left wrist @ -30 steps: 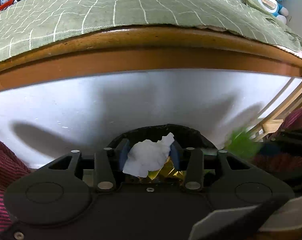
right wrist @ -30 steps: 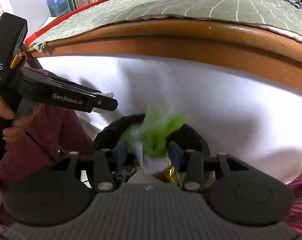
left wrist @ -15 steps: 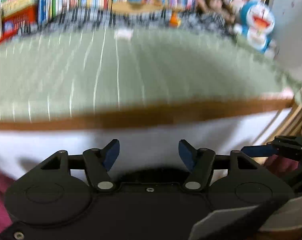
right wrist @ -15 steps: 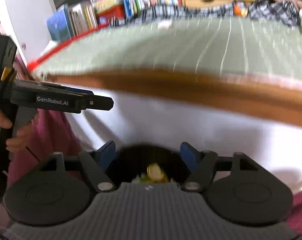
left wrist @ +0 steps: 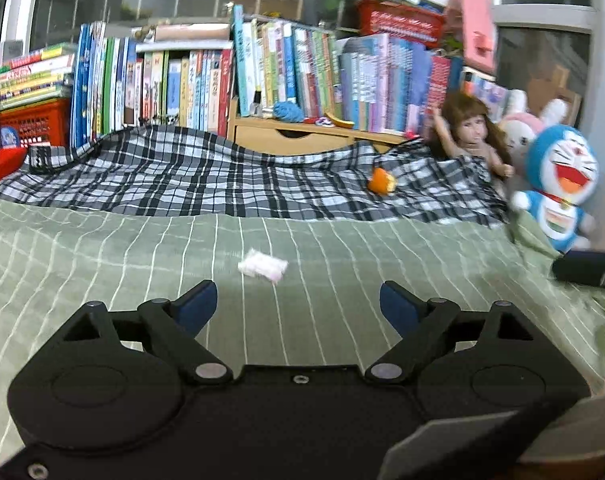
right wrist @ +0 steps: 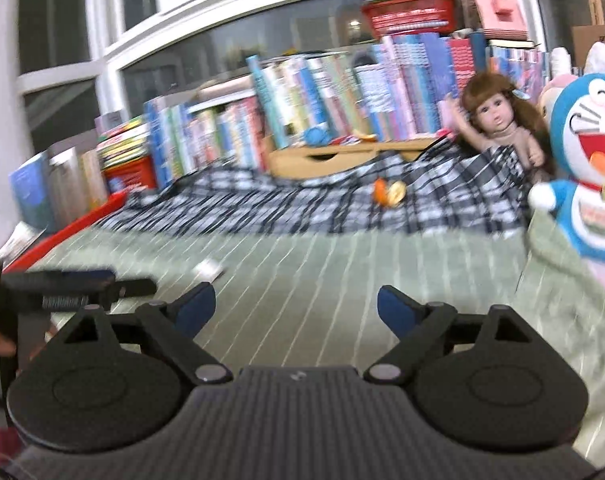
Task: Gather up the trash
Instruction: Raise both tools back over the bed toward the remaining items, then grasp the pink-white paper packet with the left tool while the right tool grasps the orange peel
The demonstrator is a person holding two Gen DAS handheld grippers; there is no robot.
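Note:
A crumpled white tissue (left wrist: 262,267) lies on the green striped bed cover (left wrist: 102,264), just beyond my left gripper (left wrist: 298,304). Farther back an orange peel (left wrist: 381,181) rests on the black-and-white checked blanket (left wrist: 206,184). My left gripper's jaws are opening and nothing is between them. In the right wrist view the tissue (right wrist: 209,269) shows blurred to the left and the orange peel (right wrist: 388,192) lies on the checked blanket. My right gripper (right wrist: 296,306) hovers over the green cover, jaws opening and empty. The left gripper's body (right wrist: 74,286) reaches in from the left edge.
A row of books (left wrist: 222,80) and a wooden drawer box (left wrist: 294,136) line the far side of the bed. A doll (left wrist: 474,136) and a blue cat plush (left wrist: 558,188) sit at the far right. A red crate (left wrist: 30,128) stands at the far left.
Both grippers let go of their trash over the black bin, the white tissue and the green-and-white wad. They rose and tilted up over the bed, jaws spreading wide.

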